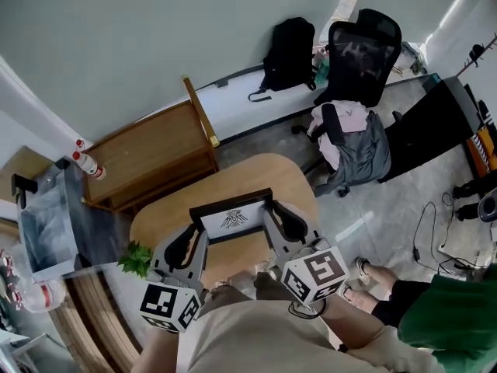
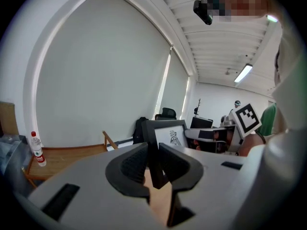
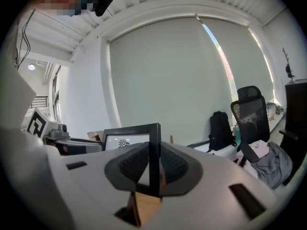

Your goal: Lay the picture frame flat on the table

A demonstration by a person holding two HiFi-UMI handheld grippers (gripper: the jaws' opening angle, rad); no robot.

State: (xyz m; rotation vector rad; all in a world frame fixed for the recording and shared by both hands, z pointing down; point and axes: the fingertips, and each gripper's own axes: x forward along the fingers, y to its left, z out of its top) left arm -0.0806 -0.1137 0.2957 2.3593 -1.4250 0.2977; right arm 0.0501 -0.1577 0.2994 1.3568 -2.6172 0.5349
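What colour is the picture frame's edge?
Black; the picture frame shows best in the right gripper view.

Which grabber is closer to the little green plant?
Left. The left gripper grips the picture frame's left edge, just beside the green plant. The right gripper grips the frame's right edge, across the frame from the plant.

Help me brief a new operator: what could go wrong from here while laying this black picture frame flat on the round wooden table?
1. The left gripper and right gripper each pinch only a thin side edge of the black picture frame; tipping it could let it slip or twist.
2. The small green plant sits close beside the left gripper, near the edge of the round wooden table, and might get brushed.
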